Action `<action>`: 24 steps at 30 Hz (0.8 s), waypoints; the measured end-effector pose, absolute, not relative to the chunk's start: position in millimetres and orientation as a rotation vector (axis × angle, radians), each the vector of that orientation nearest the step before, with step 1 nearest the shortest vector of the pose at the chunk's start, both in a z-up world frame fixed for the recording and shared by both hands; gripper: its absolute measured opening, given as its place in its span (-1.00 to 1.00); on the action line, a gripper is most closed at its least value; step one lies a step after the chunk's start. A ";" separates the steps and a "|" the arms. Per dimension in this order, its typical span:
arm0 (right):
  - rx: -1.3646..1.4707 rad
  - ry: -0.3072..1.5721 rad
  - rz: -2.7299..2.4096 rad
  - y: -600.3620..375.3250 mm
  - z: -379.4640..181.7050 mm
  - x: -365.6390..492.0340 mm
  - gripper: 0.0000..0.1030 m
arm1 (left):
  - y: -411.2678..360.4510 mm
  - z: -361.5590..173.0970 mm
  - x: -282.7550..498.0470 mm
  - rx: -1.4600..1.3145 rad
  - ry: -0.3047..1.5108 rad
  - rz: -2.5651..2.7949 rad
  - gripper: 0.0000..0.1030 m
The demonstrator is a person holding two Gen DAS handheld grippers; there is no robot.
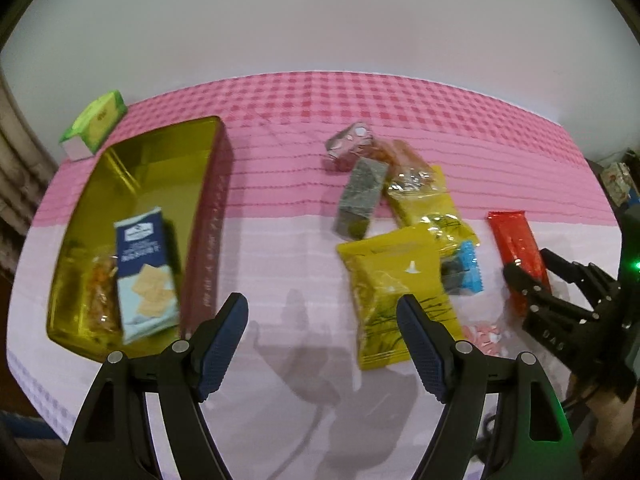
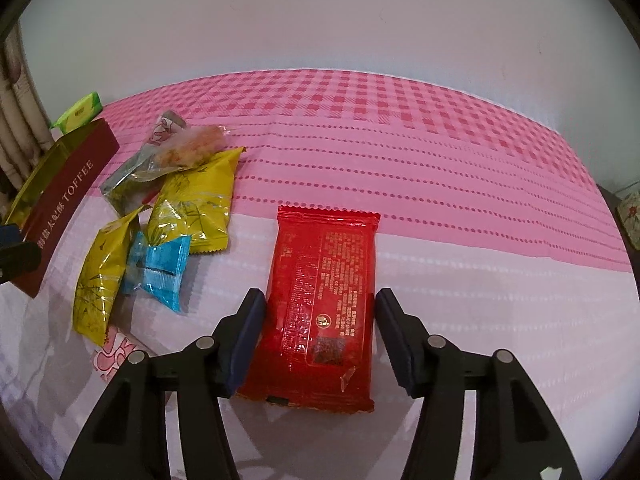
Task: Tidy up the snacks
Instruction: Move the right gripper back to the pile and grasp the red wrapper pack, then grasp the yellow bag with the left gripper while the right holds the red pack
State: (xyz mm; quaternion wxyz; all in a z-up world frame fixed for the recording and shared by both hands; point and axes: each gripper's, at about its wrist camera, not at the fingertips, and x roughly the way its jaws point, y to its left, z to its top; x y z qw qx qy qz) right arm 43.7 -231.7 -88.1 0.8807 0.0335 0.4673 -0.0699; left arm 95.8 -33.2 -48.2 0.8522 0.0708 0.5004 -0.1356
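Between my right hand-held gripper [image 2: 318,330] pads sits the red snack pack [image 2: 322,300], flat on the table [image 2: 480,300] — pads hugging its sides, looks gripped. My left hand-held gripper [image 1: 322,330] hangs open and empty between the gold tin [image 1: 132,184] — cracker box [image 1: 146,274] inside — and the yellow packets [image 1: 394,292].

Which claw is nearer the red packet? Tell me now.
Right. The right claw straddles the red packet, one finger at each long edge. The left claw hangs open over bare cloth beside the gold tin, well apart from it.
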 end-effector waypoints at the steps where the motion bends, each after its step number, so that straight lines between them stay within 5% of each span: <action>1: 0.066 0.971 -0.144 -231.6 -88.3 43.6 0.07 | -34.8 -49.2 95.9 0.148 1.055 -0.285 0.50; 9: 0.055 0.945 -0.153 -240.1 -88.0 35.1 -0.08 | -43.2 -58.4 97.7 0.129 1.084 -0.304 0.50; 24: 0.069 0.912 -0.200 -261.2 -90.8 26.4 -0.05 | -74.5 -78.0 103.3 0.122 1.130 -0.330 0.50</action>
